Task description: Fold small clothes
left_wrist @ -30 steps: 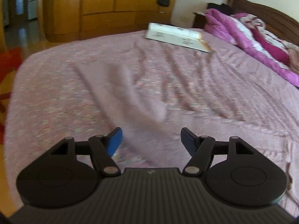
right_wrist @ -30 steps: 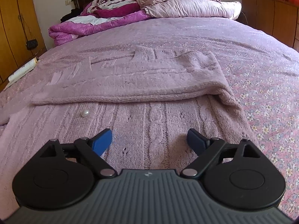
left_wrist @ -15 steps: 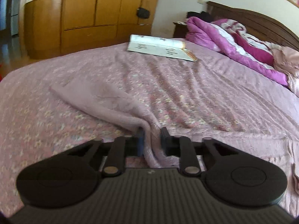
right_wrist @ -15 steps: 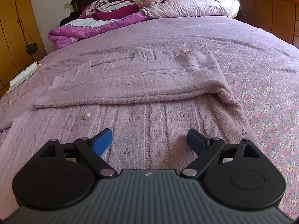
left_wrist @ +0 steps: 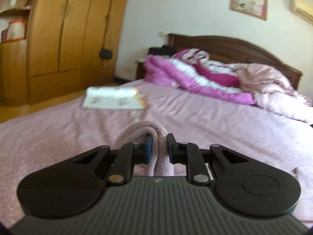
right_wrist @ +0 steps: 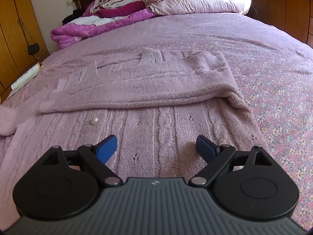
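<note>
A pale pink cable-knit sweater (right_wrist: 148,82) lies spread on the bed, its far part folded over toward me, with a pearl button (right_wrist: 94,120) on the near part. My right gripper (right_wrist: 156,145) hovers open just above the near knit, nothing between its blue pads. In the left wrist view my left gripper (left_wrist: 158,146) is shut on a bunched sleeve of the sweater (left_wrist: 156,137), lifted off the bedspread and draped over the left pad. The raised sleeve shows as a blurred pink shape (right_wrist: 6,119) at the left edge of the right wrist view.
The bed has a pink flowered bedspread (right_wrist: 273,105). A white open book (left_wrist: 114,98) lies near the left bed edge. A magenta quilt (left_wrist: 185,78) and pillows (right_wrist: 195,2) pile up at the headboard. Wooden wardrobes (left_wrist: 58,39) stand beyond the bed.
My left gripper closed on the sweater sleeve, then lifted it and tilted up toward the headboard. The right gripper has stayed still and open.
</note>
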`<state>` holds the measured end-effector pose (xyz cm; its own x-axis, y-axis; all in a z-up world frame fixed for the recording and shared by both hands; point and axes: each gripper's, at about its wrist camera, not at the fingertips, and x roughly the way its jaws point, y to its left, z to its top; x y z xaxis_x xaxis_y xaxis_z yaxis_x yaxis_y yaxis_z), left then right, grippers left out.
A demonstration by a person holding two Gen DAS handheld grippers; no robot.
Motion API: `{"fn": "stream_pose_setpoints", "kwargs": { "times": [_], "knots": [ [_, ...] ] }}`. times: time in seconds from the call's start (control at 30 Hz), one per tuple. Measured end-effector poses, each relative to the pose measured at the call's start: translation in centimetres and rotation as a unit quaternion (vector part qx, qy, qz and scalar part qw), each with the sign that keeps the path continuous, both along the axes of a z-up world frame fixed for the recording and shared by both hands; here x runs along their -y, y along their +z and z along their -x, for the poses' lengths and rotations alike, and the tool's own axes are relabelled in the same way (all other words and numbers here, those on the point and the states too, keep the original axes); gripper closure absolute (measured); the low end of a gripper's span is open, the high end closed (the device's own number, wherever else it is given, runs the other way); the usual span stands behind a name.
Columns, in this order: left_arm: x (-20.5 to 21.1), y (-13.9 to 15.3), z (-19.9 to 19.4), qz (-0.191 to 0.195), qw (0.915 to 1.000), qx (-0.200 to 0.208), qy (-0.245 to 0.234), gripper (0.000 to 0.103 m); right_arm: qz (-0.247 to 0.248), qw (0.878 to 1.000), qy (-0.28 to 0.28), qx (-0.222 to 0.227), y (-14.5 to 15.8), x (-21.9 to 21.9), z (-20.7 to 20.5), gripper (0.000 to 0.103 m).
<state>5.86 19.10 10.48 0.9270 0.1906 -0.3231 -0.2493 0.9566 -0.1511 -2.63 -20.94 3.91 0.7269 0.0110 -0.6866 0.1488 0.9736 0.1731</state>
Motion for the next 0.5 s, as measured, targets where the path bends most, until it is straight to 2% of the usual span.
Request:
{"fn": "stream_pose_setpoints", "kwargs": {
  "times": [0.2,0.37,0.5],
  "knots": [
    [6.4,1.4,-1.3,-0.033,0.9975,0.027,-0.057,0.085,0.003,1.0,0.0,-0.007,0.7,-0.1,-0.1,0.011],
    [11.0,1.0,-1.8,-0.026,0.9942,0.018,-0.103,0.085,-0.003,1.0,0.0,-0.005,1.1,0.3,0.0,0.011],
    [13.9,-0.5,-1.9,-0.029,0.9901,-0.001,-0.137,0.085,-0.007,1.0,-0.001,-0.004,1.2,0.7,0.1,0.011]
  ]
}}
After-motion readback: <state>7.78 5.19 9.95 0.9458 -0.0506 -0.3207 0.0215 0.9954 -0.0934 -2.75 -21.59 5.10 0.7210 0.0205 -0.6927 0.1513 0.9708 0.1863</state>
